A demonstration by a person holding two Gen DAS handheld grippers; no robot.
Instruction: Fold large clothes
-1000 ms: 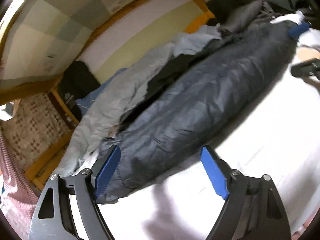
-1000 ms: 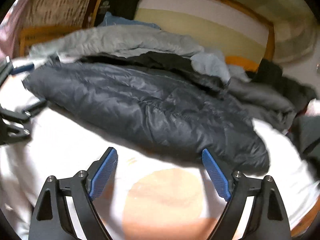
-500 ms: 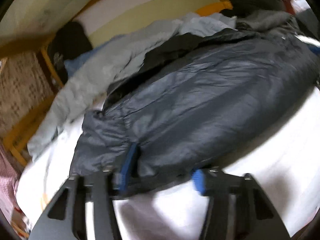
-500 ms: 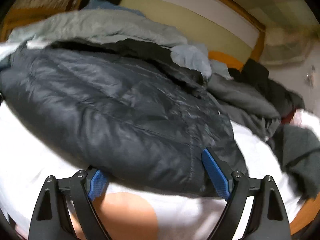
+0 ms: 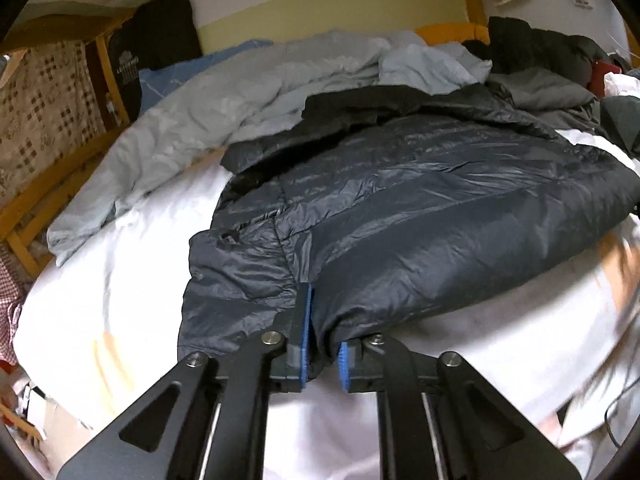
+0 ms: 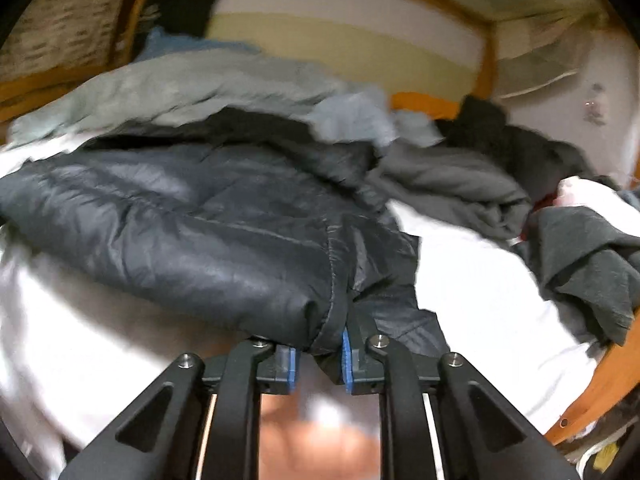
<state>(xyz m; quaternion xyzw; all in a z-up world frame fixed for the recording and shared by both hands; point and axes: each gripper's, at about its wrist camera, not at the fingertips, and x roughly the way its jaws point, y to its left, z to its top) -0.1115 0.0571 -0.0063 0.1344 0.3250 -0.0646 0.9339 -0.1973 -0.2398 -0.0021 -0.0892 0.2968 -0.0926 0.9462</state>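
Pinching the near hem of the dark navy quilted down jacket [image 5: 420, 216] on the white bedsheet [image 5: 120, 264], my left gripper [image 5: 322, 350] and right gripper [image 6: 319, 354] both clamp fabric, ready, I judge, to lift and fold it.

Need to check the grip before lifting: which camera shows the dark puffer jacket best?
Left wrist: the dark puffer jacket is sharp, spread across the bed, its hem pinched by the left gripper. Right wrist shows it blurred, its edge in the right gripper.
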